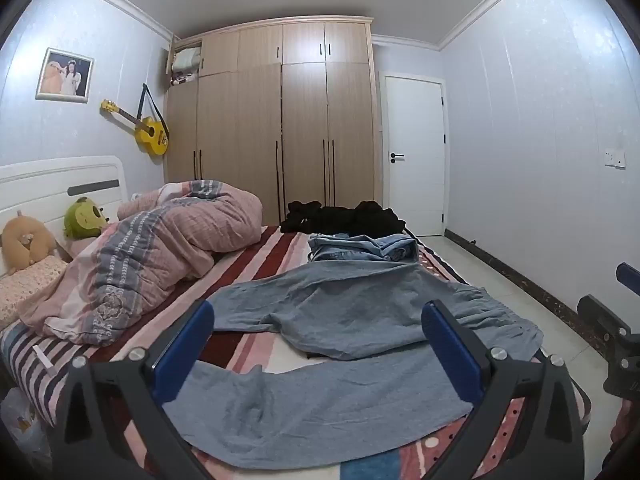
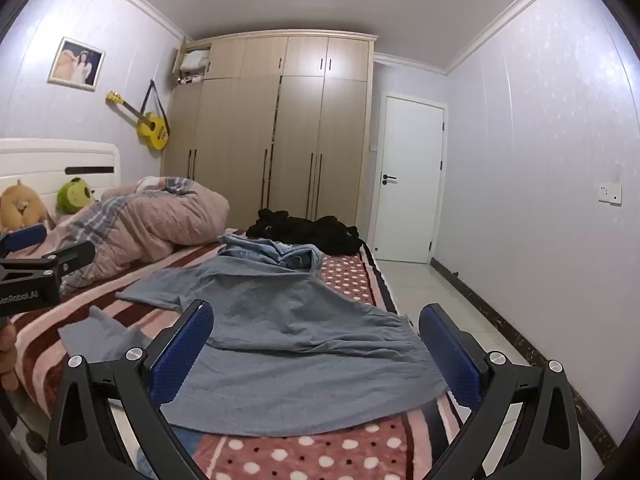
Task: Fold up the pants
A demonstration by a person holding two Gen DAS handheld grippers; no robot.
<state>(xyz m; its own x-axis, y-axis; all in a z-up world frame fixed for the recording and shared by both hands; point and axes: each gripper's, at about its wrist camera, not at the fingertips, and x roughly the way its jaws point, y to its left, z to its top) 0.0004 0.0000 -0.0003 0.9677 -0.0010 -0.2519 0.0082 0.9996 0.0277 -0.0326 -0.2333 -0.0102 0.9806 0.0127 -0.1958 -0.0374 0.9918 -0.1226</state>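
- The left gripper [image 1: 318, 344] and right gripper [image 2: 316, 346] are held just above the near edge of the bed [image 2: 344, 276], jaws spread wide apart and empty.
- Grey pants [image 1: 340, 320] are spread crumpled (one leg bent aside) across the striped bedcover.
- Beyond lie folded blue jeans [image 1: 360, 250], then black clothes [image 1: 344, 218].

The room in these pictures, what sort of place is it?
A home bedroom, most likely: a bed with a rumpled quilt, a tall wooden wardrobe along the far wall, and soft toys by the headboard.
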